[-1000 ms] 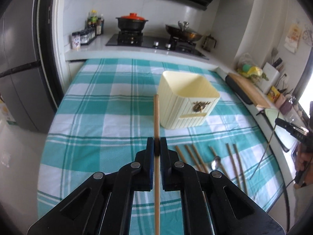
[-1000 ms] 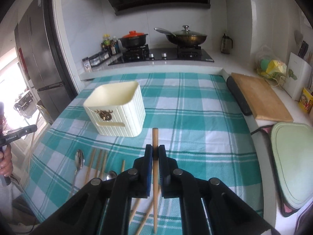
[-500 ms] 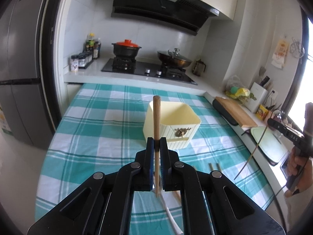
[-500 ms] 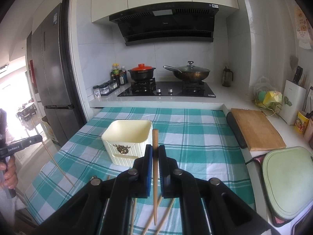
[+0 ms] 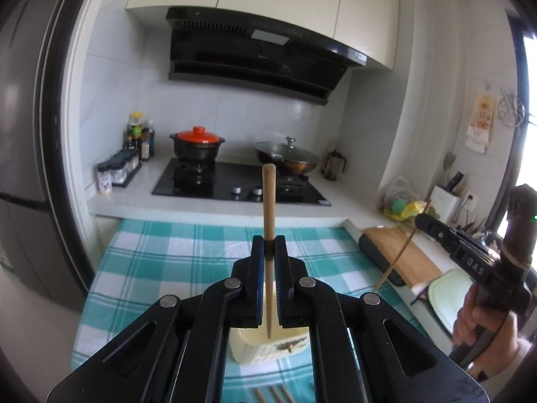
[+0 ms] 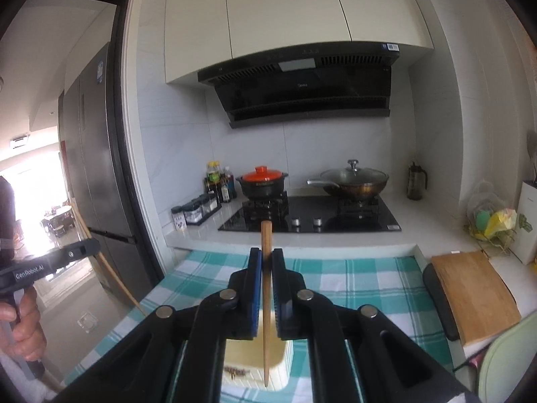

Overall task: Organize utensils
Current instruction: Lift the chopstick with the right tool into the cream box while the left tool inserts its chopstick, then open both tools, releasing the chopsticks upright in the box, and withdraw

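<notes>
Now both my grippers are clamped on chopsticks: left gripper [image 5: 269, 245] pinches one chopstick [image 5: 269, 194], right gripper [image 6: 266, 257] another [image 6: 266, 238], above the cream holder [image 5: 268, 349].

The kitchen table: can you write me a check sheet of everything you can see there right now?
Surface: teal checked tablecloth.
Job's things: cream utensil holder below both chopsticks; spare chopsticks lying on the cloth.
Clutter: wooden cutting board beside the table.
Grippers: left gripper shut on a wooden chopstick; right gripper shut on another chopstick.
Cables: nothing seen.
Surroundings: red-lidded pot, lidded wok, range hood, fridge.
</notes>
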`<state>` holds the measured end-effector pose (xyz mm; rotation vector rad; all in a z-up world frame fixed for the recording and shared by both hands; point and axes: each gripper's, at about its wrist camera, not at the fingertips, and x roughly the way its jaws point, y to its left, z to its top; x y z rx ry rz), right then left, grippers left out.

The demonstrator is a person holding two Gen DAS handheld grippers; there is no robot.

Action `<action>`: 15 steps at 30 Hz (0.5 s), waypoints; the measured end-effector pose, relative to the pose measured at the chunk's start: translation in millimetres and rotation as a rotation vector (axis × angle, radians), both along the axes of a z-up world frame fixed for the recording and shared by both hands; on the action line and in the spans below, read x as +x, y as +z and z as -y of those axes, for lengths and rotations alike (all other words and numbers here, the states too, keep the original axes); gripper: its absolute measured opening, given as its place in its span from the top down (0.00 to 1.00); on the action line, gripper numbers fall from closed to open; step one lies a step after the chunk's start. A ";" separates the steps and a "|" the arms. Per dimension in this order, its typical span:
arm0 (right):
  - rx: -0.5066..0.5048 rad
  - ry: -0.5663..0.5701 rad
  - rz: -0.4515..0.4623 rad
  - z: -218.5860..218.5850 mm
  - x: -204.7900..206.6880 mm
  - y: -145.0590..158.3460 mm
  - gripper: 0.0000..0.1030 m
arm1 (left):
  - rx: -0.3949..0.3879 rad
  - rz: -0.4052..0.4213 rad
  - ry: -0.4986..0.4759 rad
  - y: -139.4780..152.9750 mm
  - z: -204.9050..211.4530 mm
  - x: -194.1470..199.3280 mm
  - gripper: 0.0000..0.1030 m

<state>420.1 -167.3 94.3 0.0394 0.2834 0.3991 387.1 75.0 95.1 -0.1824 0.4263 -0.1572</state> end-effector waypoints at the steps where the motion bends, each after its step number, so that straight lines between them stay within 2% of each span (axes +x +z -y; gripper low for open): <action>1: 0.000 0.004 0.000 -7.6 10.6 -2.4 0.94 | -0.003 -0.014 0.001 -4.2 2.9 12.9 0.96; 5: -0.076 0.003 -0.065 -38.4 53.8 -31.0 0.94 | 0.019 -0.106 0.012 -37.8 16.4 60.9 0.96; 10: -0.130 0.018 -0.307 -56.7 107.8 -90.6 0.94 | 0.032 -0.283 0.002 -96.5 28.4 112.4 0.96; 15: -0.125 0.001 -0.439 -50.2 132.8 -130.0 0.94 | 0.066 -0.365 -0.002 -137.1 39.9 132.4 0.96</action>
